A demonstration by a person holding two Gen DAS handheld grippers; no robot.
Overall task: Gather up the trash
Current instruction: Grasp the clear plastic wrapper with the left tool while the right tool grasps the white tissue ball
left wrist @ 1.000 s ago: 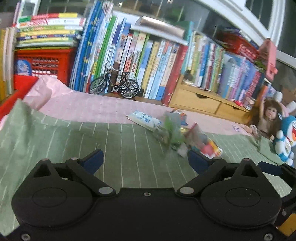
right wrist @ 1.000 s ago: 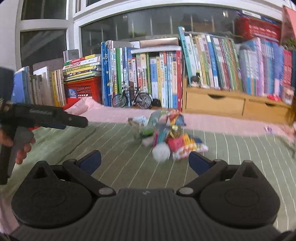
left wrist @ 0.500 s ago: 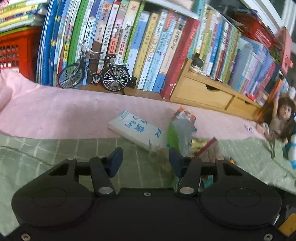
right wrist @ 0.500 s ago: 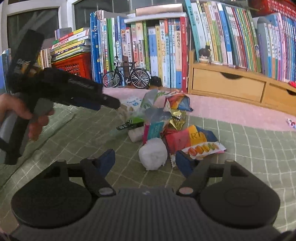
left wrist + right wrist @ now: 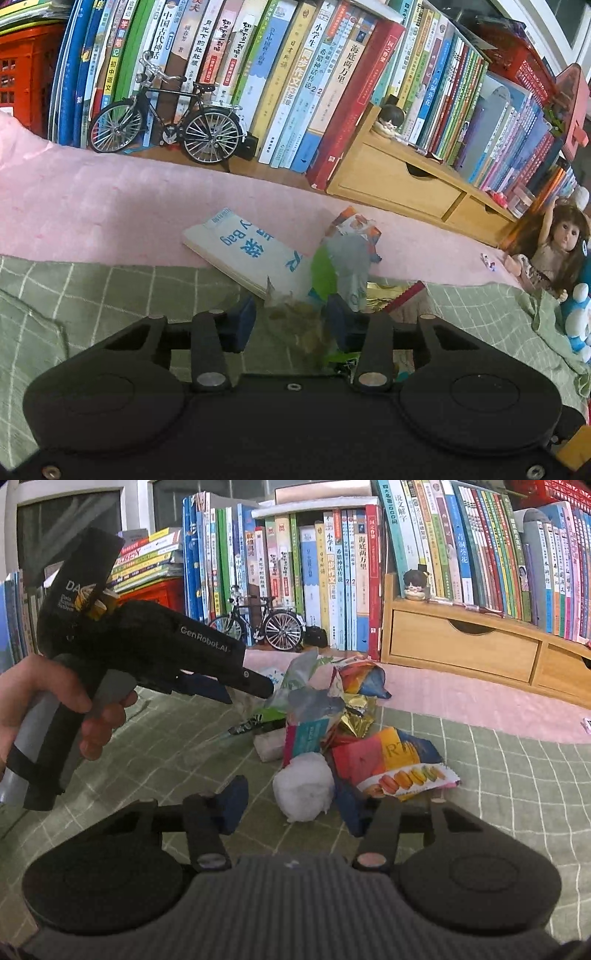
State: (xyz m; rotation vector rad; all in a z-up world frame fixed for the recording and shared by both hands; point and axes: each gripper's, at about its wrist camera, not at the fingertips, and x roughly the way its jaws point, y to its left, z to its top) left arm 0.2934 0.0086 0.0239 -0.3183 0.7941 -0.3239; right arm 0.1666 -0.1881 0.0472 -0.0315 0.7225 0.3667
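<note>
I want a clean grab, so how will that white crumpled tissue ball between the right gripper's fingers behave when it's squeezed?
The white tissue ball looks like loosely wadded soft paper, so it will probably squash rather than resist as the right gripper, whose jaws are closing around it, meets it. It is likely very light. Being roundish on the green checked cloth, it may roll if nudged off-centre.

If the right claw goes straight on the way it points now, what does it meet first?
Most likely the white tissue ball. It lies between the closing fingers of the right claw, directly ahead on the green checked cloth. The macaron wrapper is just to its right, though depth is hard to judge.
</note>
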